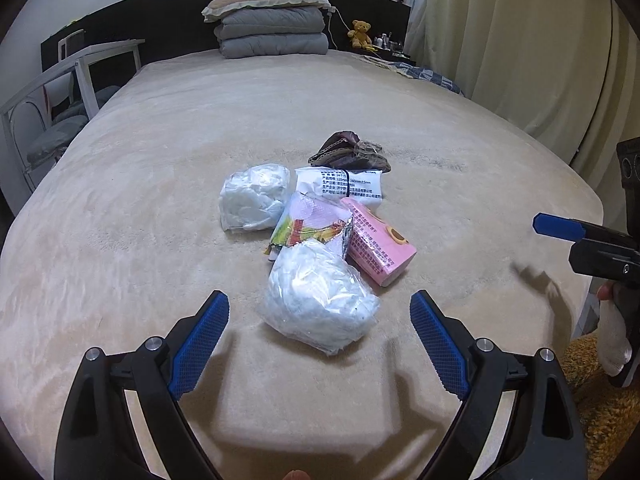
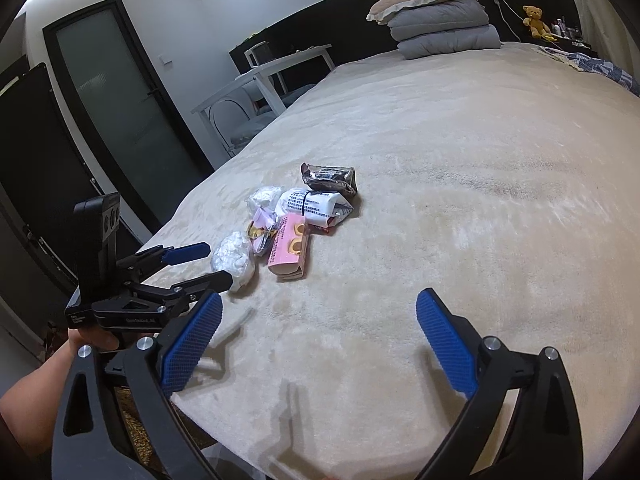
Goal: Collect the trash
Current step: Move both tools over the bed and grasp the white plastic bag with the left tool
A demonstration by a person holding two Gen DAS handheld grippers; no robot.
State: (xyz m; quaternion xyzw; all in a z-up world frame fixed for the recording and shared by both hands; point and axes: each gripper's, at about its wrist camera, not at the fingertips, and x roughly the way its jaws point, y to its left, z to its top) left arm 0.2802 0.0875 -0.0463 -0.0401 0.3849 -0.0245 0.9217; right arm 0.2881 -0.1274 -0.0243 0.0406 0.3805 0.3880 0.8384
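Left tool [image 1: 320, 344] is hanging wide, nothing in it, angled down w/ the near bag [image 1: 320, 300] sitting just ahead between its pads. Bag is looking light, soft, crinkly, prob. slippery film; best taken across the bulging middle, squeezing gently so it isn't popping out. Behind it, touching: foil wrapper [image 1: 308, 228], pink pack [image 1: 380, 248] (stiffer, boxy, easier to pinch by the long sides), 2nd bag [image 1: 254, 202], white pouch [image 1: 344, 184], dark wrapper [image 1: 352, 150] farthest. All are lying in one pile mid-bed [image 1: 160, 140]. Right tool [image 2: 320, 344] is also standing wide and empty, pointing down over bare bed, well apart from the pile.
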